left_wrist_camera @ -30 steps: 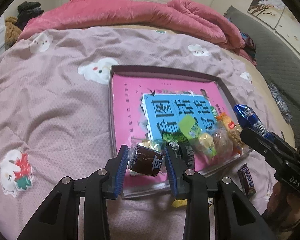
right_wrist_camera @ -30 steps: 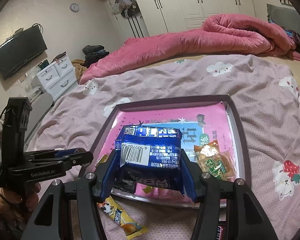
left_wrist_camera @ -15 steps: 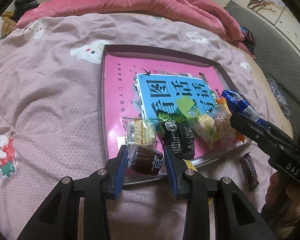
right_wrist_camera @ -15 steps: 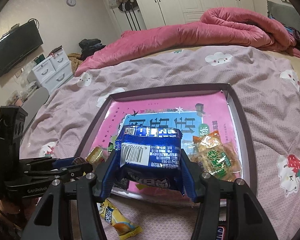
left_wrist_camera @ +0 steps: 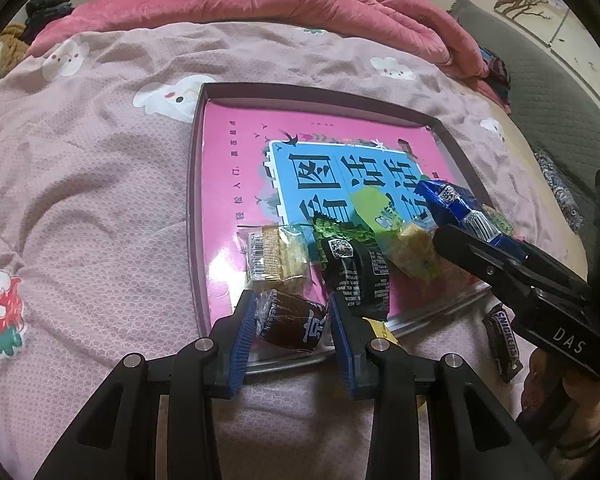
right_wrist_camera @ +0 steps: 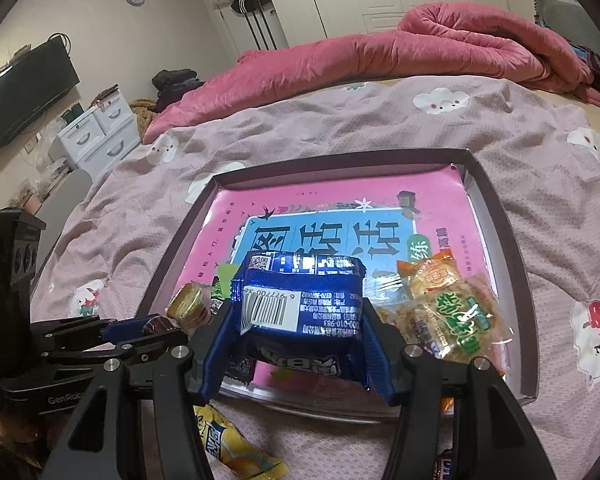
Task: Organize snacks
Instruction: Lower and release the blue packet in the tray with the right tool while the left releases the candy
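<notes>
Both grippers hang over the near edge of a shallow tray [left_wrist_camera: 198,160] lying on a pink bedspread [left_wrist_camera: 92,184]. The left gripper [left_wrist_camera: 294,330] has its blue pads pinched on a small brown wrapped sweet [left_wrist_camera: 290,322], held just above the tray's near rim. The right gripper [right_wrist_camera: 300,344] is clamped on a blue snack packet [right_wrist_camera: 300,300], barcode up, over the tray's front portion.

The left wrist view lays out what is already in the tray: a gold-and-clear wrapped biscuit [left_wrist_camera: 276,254], a black packet [left_wrist_camera: 358,274] beside it, and a green and yellow packet [left_wrist_camera: 396,224] further right, all along the near side. It also catches a Snickers bar [left_wrist_camera: 502,342] on the bedspread outside the tray, near the right gripper's body.

The right wrist view adds an orange-topped clear bag of snacks [right_wrist_camera: 448,308] on the tray's right side, and a yellow packet [right_wrist_camera: 236,446] on the bedspread just in front of the tray. Only here do a wall television [right_wrist_camera: 24,88] and white drawers [right_wrist_camera: 100,128] show.
</notes>
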`<state>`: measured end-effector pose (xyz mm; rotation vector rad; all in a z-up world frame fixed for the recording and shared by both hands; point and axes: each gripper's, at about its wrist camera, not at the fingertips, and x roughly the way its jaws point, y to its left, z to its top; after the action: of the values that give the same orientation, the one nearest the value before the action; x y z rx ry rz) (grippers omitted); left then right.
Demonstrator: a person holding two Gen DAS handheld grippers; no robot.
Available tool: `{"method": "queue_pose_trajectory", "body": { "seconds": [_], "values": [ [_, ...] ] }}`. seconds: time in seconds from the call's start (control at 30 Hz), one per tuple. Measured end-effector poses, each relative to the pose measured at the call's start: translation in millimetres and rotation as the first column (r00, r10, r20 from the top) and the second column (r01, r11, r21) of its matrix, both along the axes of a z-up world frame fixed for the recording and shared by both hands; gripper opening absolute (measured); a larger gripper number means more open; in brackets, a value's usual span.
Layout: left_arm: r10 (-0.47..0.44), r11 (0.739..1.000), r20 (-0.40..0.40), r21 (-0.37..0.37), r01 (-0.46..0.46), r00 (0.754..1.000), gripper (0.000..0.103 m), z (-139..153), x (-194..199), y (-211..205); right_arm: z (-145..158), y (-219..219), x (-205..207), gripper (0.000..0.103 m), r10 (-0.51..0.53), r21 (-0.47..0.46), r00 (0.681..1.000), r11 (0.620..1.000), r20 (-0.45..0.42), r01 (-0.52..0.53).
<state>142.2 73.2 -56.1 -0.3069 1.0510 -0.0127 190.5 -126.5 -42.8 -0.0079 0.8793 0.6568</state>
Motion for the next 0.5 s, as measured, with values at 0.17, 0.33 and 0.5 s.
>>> {"method": "queue_pose_trajectory", "body": {
  "seconds": [0.17, 0.33, 0.5],
  "values": [
    [0.0, 1.0, -0.002, -0.001, 0.0, 1.0, 0.038, -0.9, 0.5, 1.0, -0.6, 2.4, 0.7, 0.059, -0.008, -0.011, 1.0, 1.0, 0.007, 0.008],
    [0.001, 1.0, -0.003, -0.003, -0.001, 1.0, 0.038, -1.1, 0.7, 1.6, -1.3, 6.8, 0.1, 0.06, -0.008, -0.035, 1.0, 0.999, 0.021, 0.009],
    [0.002, 1.0, -0.005, -0.002, -0.002, 1.0, 0.038, -1.2, 1.1, 1.5, -0.8, 7.8, -1.6, 0.061, -0.009, -0.051, 1.0, 0.999, 0.03, 0.01]
  ]
}}
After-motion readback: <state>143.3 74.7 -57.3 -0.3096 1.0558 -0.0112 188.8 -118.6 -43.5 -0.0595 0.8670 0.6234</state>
